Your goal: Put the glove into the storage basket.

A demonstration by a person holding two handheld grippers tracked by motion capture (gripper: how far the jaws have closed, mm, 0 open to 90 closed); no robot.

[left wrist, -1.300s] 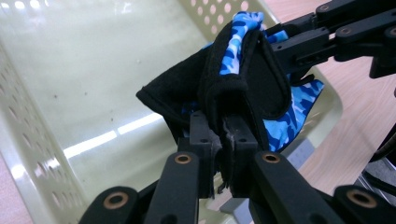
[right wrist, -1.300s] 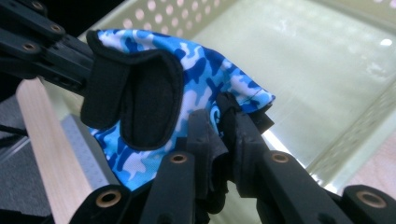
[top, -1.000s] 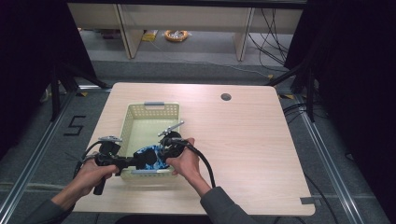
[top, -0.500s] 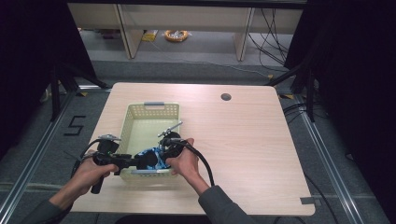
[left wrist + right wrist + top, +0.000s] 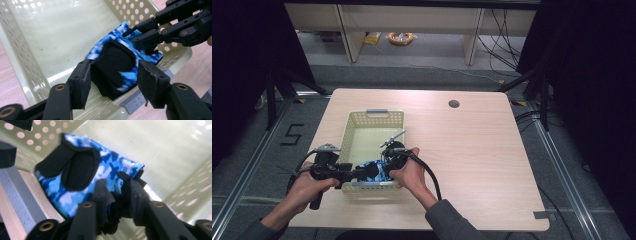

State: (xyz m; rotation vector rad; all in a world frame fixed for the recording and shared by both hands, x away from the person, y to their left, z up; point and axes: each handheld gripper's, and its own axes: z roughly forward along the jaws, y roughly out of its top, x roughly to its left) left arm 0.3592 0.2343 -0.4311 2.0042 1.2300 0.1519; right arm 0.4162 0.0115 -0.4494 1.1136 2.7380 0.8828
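A blue camouflage glove (image 5: 147, 53) with a black strap (image 5: 80, 167) hangs tilted over the near end of a cream perforated basket (image 5: 377, 114). My left gripper (image 5: 112, 77) is open. Its jaws have just been opening, and its pads stand on either side of the strap without touching it. My right gripper (image 5: 118, 192) comes in from the other side. Its jaws have just been opening a little, and bunched black fabric at the glove's edge is still pinched between its pads. In the high view both grippers (image 5: 371, 171) meet at the glove (image 5: 377, 170).
The basket stands on the left half of a light wooden table (image 5: 492, 160), with a grey handle bar (image 5: 135, 101) on its near rim. A round cable hole (image 5: 454, 103) lies at the table's far right. Dark frames and cables surround the table.
The left gripper's jaws have spread apart and let go of the glove. Both hands have stayed at the basket's near end.
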